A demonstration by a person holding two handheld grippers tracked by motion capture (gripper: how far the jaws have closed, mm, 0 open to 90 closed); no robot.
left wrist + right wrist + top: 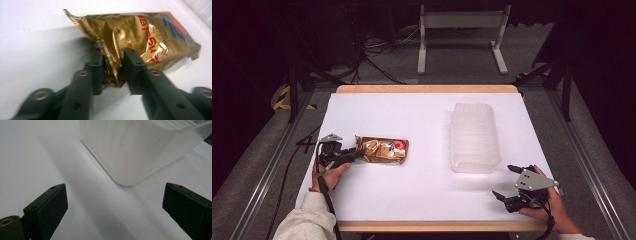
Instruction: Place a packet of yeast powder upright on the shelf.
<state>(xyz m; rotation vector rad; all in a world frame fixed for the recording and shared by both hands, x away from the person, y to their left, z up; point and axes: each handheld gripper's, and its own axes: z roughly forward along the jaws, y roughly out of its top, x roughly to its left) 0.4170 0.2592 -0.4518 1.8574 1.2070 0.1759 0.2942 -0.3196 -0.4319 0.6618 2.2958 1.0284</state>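
Across white table (422,195): gold packet (383,149) crosswise

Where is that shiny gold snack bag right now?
In the high view the gold snack bag lies on the left half of the white table, well left of the clear plastic bin; the left gripper pinches its near end.

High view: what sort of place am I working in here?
Probably a lab or recording workspace, not a home. A white-topped table stands in a dark room; loose cables lie on the floor behind it, beside a white stand, and yellow-black hazard tape marks the floor by the rail.
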